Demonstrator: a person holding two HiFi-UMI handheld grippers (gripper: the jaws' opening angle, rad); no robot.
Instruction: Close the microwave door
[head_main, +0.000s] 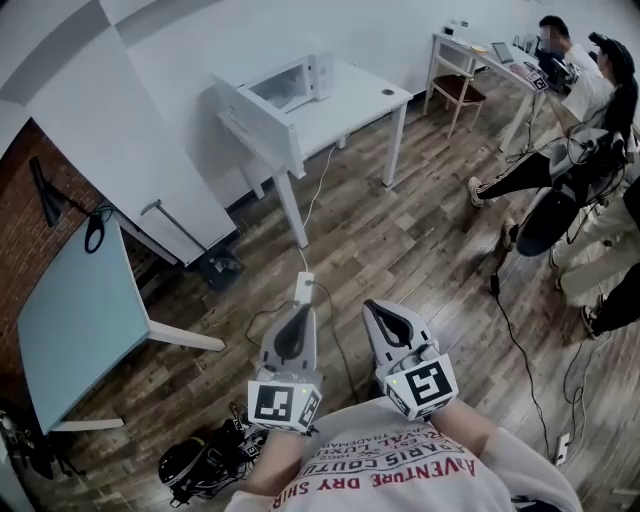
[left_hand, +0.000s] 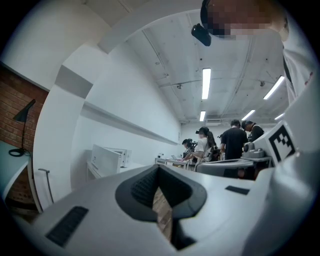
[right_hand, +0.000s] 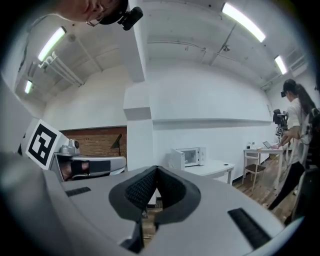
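Head view: boxy white microwave (head_main: 292, 82) on the white rectangular desk (head_main: 358, 100), upper centre; its door (head_main: 258, 120) stands open. Left claw (head_main: 299, 312) and right claw (head_main: 377, 308) low centre, well apart from it.

Left gripper view: left claw (left_hand: 159, 171) pressed together, empty; microwave (left_hand: 107, 159) centre left.

Right gripper view: right claw (right_hand: 156, 172) pressed together, empty; microwave (right_hand: 190, 156) centre right.

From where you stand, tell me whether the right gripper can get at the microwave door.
Probably not. The right gripper is held near the person's body; the open microwave door is at the white table across the wooden floor. Nothing blocks the way; walk closer.
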